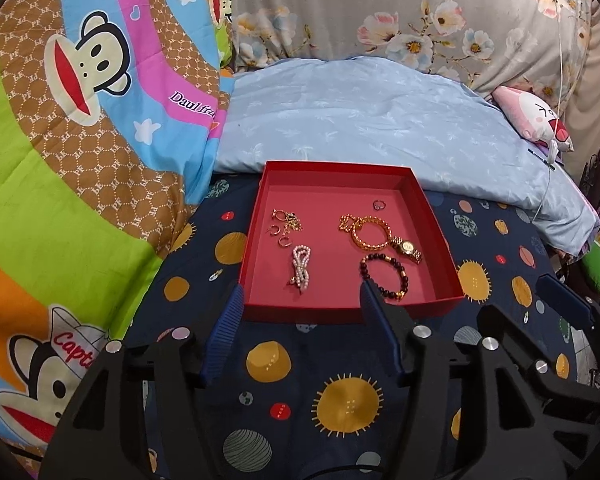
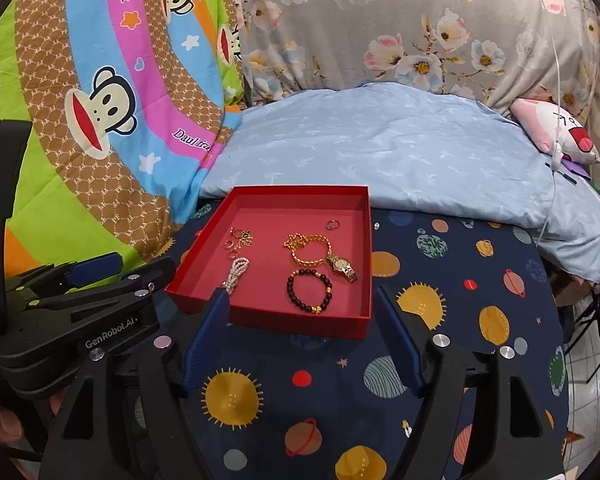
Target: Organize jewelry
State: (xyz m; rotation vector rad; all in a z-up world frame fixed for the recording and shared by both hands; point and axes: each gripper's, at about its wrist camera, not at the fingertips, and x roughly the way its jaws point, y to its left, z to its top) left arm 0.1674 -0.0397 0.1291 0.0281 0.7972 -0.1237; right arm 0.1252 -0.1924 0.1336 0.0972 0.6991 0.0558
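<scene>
Red tray [image 1: 436, 216] between parted tools

1. The left gripper [image 1: 300, 320] points forward and slightly down, its two blue-padded fingers spread wide apart — nothing sits between them.
2. The right gripper [image 2: 300, 328] is held the same way, jaws parted, pads empty.
3. Seen from the right wrist camera, the left gripper [image 2: 96, 272] sits just beside and to the left, at a similar height.
4. A bare fingertip [image 2: 4, 424] of the person's left hand shows below that gripper's black body.
</scene>
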